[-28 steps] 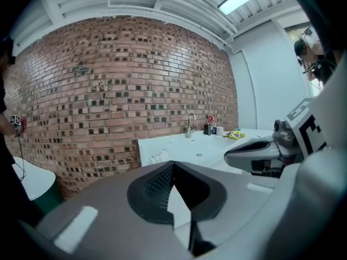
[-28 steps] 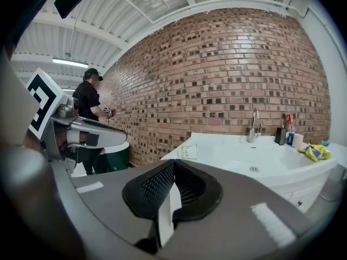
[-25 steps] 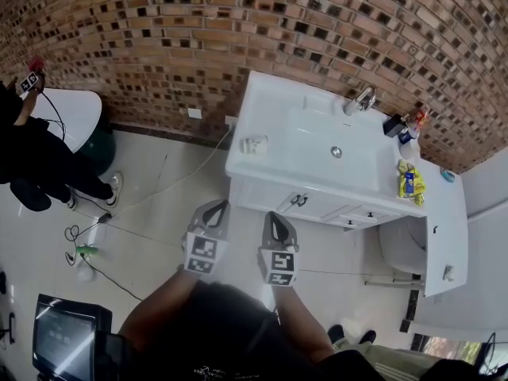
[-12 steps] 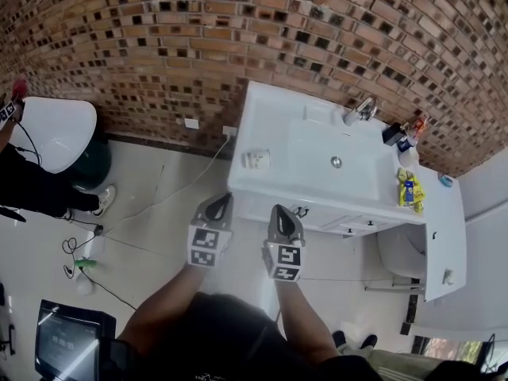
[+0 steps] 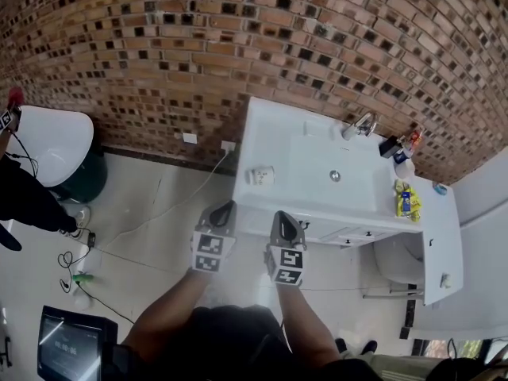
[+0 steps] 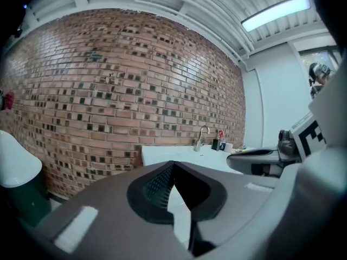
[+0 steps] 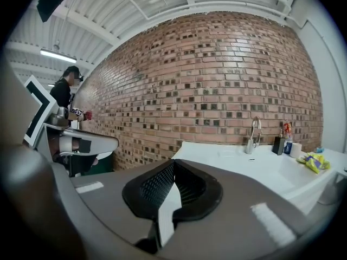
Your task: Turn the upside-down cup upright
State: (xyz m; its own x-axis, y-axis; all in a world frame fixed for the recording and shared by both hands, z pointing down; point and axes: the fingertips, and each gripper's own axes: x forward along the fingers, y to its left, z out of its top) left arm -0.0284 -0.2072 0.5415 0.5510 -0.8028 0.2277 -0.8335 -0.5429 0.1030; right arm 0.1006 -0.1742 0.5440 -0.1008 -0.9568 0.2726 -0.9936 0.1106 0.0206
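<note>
A small white cup (image 5: pixel 260 176) sits on the left part of the white vanity top (image 5: pixel 294 145), beside the sink basin (image 5: pixel 337 169); how it stands is too small to tell. My left gripper (image 5: pixel 225 208) and right gripper (image 5: pixel 282 216) hover side by side over the floor, short of the vanity's front edge, apart from the cup. Both are shut with nothing in them. In the left gripper view the left gripper (image 6: pixel 172 164) has its jaws closed together, and the same holds for the right gripper (image 7: pixel 173 164). Neither gripper view shows the cup.
A faucet (image 5: pixel 363 124) and small bottles (image 5: pixel 399 144) stand at the back of the vanity against the brick wall; a yellow packet (image 5: pixel 405 199) lies at its right. A white toilet (image 5: pixel 399 256) is at the right. A person (image 5: pixel 22 201), a white tub (image 5: pixel 54 143), cables (image 5: pixel 79 254) and a monitor (image 5: pixel 70 346) are at the left.
The vanity has come slightly closer and more central as I moved toward it. The person at the left has shifted further out of view. Both grippers stay shut.
</note>
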